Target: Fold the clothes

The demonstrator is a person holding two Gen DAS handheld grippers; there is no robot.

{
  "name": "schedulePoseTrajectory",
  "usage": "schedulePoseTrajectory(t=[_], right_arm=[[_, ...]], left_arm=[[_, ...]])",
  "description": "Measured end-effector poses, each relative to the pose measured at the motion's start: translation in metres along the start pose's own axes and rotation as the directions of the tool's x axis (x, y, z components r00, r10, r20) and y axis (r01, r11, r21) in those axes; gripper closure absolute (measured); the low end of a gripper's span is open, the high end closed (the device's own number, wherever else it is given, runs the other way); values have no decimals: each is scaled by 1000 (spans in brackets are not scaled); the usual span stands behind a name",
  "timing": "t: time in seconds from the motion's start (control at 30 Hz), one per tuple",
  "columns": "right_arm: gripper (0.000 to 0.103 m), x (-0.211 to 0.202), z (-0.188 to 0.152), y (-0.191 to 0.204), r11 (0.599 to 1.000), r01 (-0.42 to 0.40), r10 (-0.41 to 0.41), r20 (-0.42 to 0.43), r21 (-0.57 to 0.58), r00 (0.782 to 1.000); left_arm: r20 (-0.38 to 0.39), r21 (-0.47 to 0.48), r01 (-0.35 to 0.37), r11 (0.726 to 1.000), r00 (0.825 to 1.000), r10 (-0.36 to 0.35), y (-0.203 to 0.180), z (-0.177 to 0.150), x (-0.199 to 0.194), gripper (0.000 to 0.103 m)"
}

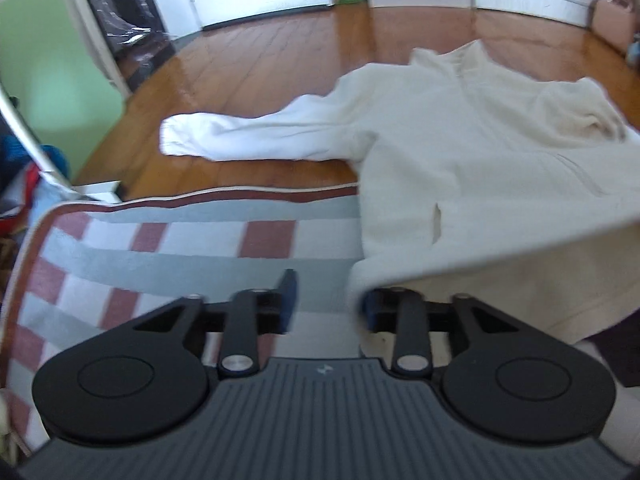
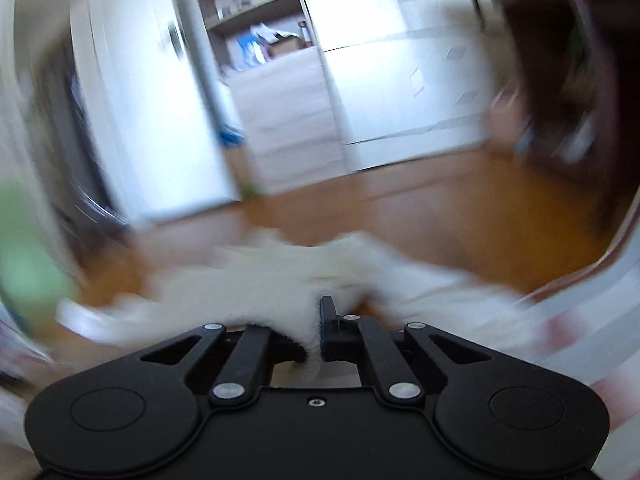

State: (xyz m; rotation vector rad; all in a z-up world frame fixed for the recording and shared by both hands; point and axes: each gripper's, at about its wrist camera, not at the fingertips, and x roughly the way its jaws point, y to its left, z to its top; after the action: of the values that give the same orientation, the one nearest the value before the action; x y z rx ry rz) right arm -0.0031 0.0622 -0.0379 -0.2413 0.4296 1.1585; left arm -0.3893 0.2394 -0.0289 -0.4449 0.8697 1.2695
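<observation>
Cream sweatshirt (image 2: 280,280) pinched in right gripper (image 2: 316,336), no container visible.

Right-wrist view smeared by motion, sweater (image 2: 280,276) blurred, its right side cut off in left view

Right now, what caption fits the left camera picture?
Open left gripper beside a cream sweater spread over rug and wood floor.

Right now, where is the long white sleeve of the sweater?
In the left wrist view the sleeve stretches out to the left of the cream sweater, flat on the wooden floor, just beyond the far edge of the checked rug.
</observation>
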Motion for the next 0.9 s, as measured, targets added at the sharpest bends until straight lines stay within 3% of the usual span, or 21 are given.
schedulePoseTrajectory(t=[0.03,0.1,0.17,0.33,0.4,0.47,0.5,0.57,0.6,0.63,0.7,0.8,0.9], right_arm=[[99,9,-6,6,995,54,-57,-35,-82,998],[99,21,-16,10,990,35,-48,-99,-134,994],[96,25,-20,5,995,-1,-14,-150,-98,989],[92,24,-39,-13,999,-30,26,-262,-11,965],[74,21,-57,-16,999,-49,40,-334,-16,942],[71,14,-69,-21,994,-109,98,-381,-7,919],[70,10,-73,-24,986,-165,156,-402,11,902],[66,2,-71,-27,944,-317,322,-434,86,841],[64,-2,-68,-30,922,-366,382,-430,123,818],[62,-7,-62,-35,906,-393,421,-409,155,810],[55,-13,-51,-48,881,-406,469,-339,241,816],[54,-4,-30,-63,840,-394,506,-277,372,817],[54,17,0,-67,814,-362,507,-251,454,825]], left_arm=[[-11,28,-16,999,1000,16,-5,-1,3,62],[-35,81,-33,996,999,36,-12,-4,8,62],[-59,127,-41,991,997,49,-17,-8,11,64],[-78,99,-59,993,995,67,-5,-15,-7,63],[-90,73,-10,997,996,16,3,-19,-18,60],[-96,21,95,995,991,-92,14,-21,-30,56],[-89,-9,143,990,986,-144,21,-22,-38,53],[-52,-36,199,979,978,-200,30,-24,-55,45],[-32,-43,211,976,977,-213,34,-24,-62,43],[-13,-51,225,973,974,-226,38,-23,-69,41],[3,-78,246,966,969,-246,42,-14,-67,40],[11,-97,256,962,967,-256,41,4,-57,40],[23,-23,253,967,967,-253,20,37,-46,40]])
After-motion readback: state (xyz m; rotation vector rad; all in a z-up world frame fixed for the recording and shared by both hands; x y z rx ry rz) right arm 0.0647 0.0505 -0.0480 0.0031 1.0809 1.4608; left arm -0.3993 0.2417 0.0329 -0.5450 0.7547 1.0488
